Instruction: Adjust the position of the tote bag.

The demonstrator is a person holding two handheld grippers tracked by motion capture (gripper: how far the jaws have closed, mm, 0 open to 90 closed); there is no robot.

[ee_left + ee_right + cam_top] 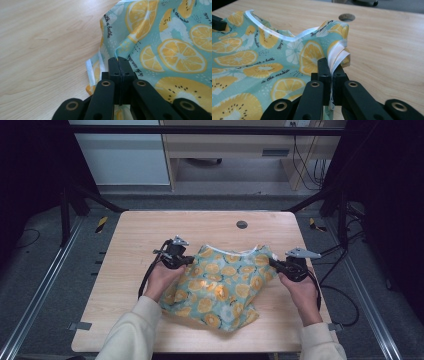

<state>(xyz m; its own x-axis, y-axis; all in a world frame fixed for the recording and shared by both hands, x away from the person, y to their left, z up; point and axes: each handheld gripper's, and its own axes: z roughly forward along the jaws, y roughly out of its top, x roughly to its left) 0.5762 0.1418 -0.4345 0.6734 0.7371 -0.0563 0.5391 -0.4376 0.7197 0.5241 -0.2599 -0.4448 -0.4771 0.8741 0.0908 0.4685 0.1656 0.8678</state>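
Observation:
A teal cloth printed with orange and lemon slices (220, 287) lies crumpled on the wooden table (150, 235), lifted along its far edge. My left gripper (191, 260) is shut on the cloth's left edge; in the left gripper view the black jaws meet at the tips (118, 59) with the cloth (175, 45) pinched between them. My right gripper (272, 262) is shut on the right edge, where the white-trimmed hem (338, 56) is bunched between its jaws (331, 65). The cloth (262, 62) sags between the two grips.
A round grey grommet hole (242, 224) sits in the table near its far edge. Bare wood (45, 50) surrounds the cloth on the left and right. Black frame rails and cables (345, 245) stand beside the table.

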